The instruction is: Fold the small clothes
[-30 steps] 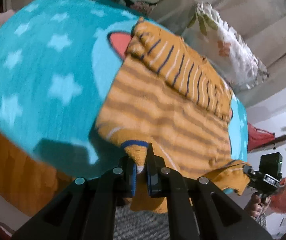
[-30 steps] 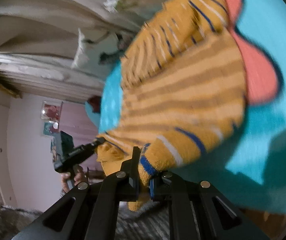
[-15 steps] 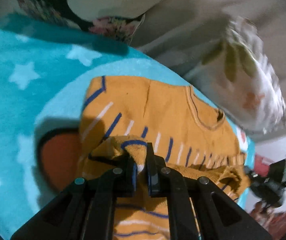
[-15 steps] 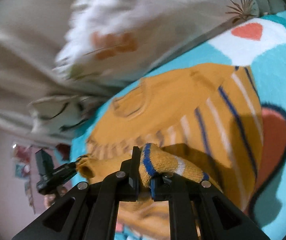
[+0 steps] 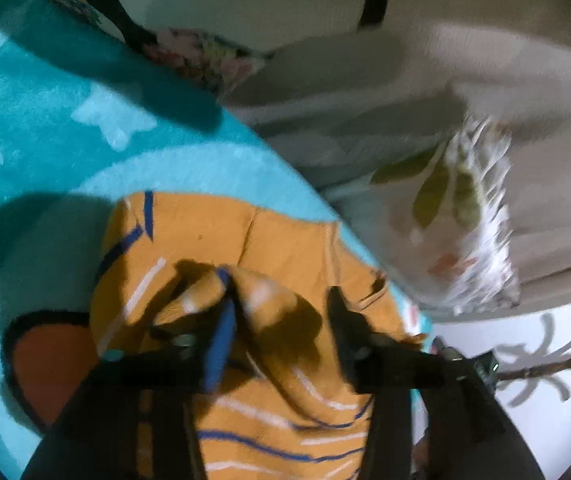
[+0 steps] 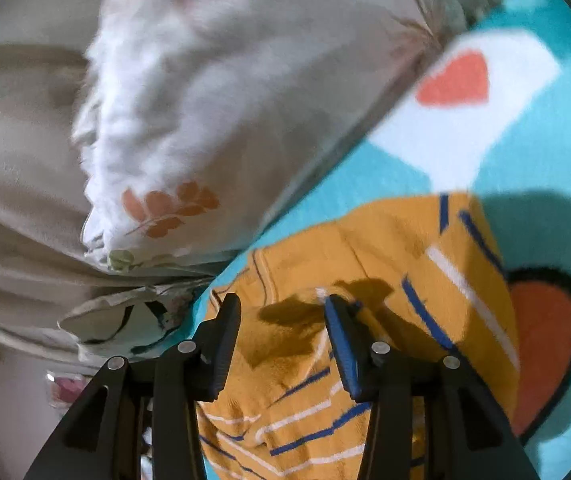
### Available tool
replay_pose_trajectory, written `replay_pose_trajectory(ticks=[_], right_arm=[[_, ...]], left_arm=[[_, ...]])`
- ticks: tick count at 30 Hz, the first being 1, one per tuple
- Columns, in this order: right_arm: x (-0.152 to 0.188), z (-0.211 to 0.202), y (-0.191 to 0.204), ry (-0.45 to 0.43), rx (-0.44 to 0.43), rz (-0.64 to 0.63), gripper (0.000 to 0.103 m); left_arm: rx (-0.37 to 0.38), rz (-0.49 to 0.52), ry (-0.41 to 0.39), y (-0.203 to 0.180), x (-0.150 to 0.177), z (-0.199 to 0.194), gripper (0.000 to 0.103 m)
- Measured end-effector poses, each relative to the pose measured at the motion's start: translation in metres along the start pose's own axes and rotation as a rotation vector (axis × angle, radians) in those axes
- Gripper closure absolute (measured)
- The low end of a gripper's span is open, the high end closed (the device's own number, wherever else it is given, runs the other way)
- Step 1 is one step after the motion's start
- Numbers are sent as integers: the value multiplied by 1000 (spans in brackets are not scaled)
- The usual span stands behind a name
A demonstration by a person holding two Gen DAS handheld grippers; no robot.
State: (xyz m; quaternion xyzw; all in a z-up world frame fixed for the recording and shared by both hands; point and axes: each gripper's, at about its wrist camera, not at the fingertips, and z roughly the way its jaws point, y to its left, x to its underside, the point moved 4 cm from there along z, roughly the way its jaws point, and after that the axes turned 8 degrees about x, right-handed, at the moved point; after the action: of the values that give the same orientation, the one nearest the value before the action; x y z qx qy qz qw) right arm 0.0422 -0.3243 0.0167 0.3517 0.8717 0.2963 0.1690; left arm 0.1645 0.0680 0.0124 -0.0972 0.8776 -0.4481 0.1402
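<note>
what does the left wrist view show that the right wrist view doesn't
Only the left wrist view shows the pale stars on the turquoise blanket, a floral cushion and a white wall with a branch shadow. Only the right wrist view shows a white patch with a coral heart on the blanket. Both show the orange striped sweater, folded over itself, and a leaf-print pillow. The left gripper and right gripper have just been opening, pads clear of the fabric.
</note>
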Motion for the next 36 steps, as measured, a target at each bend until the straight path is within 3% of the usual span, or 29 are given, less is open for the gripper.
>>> replay_pose_trajectory(ticks=[2, 4, 10, 12, 16, 19, 21, 27, 36], right_arm=[[2, -5, 12, -18, 30, -60, 51], [5, -7, 26, -33, 59, -120, 51], [36, 5, 67, -11, 187, -381, 51], [56, 17, 82, -10, 296, -527, 52], [78, 37, 87, -22, 501, -707, 60], [82, 53, 90, -55, 694, -788, 60], [83, 56, 87, -62, 769, -811, 60], [94, 49, 90, -97, 873, -823, 60], [107, 33, 92, -110, 882, -783, 58]], left_arm=[[4, -19, -64, -1, -6, -14, 36], [-21, -15, -91, -4, -12, -25, 35], [-234, 226, -54, -33, 7, -20, 35], [-304, 319, -23, -42, 21, -11, 35], [-400, 400, 21, -36, 43, -1, 35], [-499, 451, 45, -25, 55, 8, 35], [-538, 488, 51, -23, 62, 10, 35], [-642, 560, 39, -32, 80, 10, 35], [-674, 553, 13, -53, 104, 6, 35]])
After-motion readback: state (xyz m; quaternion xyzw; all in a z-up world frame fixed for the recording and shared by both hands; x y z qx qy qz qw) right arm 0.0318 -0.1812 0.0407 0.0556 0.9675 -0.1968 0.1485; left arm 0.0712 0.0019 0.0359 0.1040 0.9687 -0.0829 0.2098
